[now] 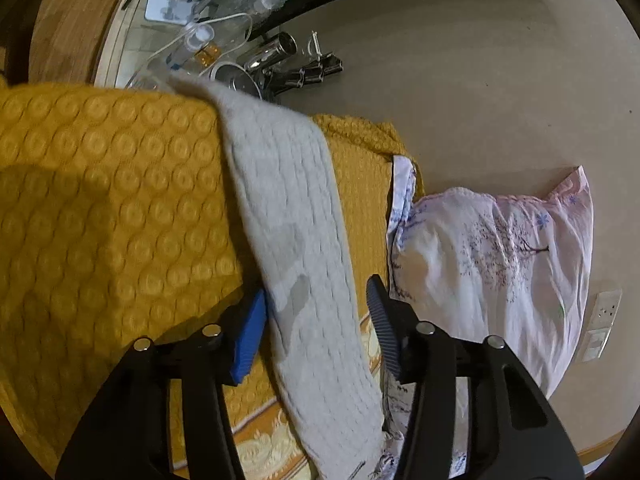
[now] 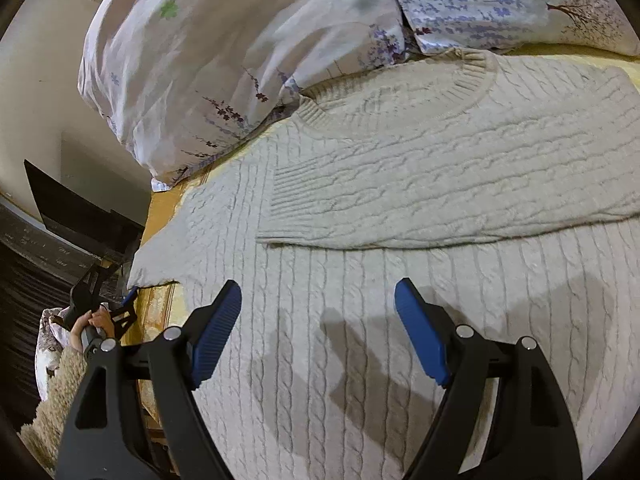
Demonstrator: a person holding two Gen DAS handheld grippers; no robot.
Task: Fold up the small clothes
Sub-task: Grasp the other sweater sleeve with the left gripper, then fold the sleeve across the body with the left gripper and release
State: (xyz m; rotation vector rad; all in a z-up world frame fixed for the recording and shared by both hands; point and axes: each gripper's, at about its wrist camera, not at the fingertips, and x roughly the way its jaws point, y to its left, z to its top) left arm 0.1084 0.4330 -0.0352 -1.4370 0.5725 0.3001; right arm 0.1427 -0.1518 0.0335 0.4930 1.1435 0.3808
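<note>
A cream cable-knit sweater (image 2: pixel 400 288) lies flat on the bed, collar toward the pillows, with one sleeve (image 2: pixel 460 184) folded across its chest. My right gripper (image 2: pixel 318 328) is open and empty just above the sweater's body. In the left wrist view the other sleeve (image 1: pixel 296 216) lies out over the yellow bedspread (image 1: pixel 100 200). My left gripper (image 1: pixel 316 312) is open with its jaws on either side of this sleeve, not closed on it. The left gripper also shows in the right wrist view (image 2: pixel 124 300) at the sleeve's end.
Floral pillows (image 2: pixel 240 48) lie against the sweater's collar; one also shows in the left wrist view (image 1: pixel 492 264). A cluttered bedside table (image 1: pixel 208 40) with bottles, cables and metal items stands past the bed's edge. A wall with a socket (image 1: pixel 606 312) is to the right.
</note>
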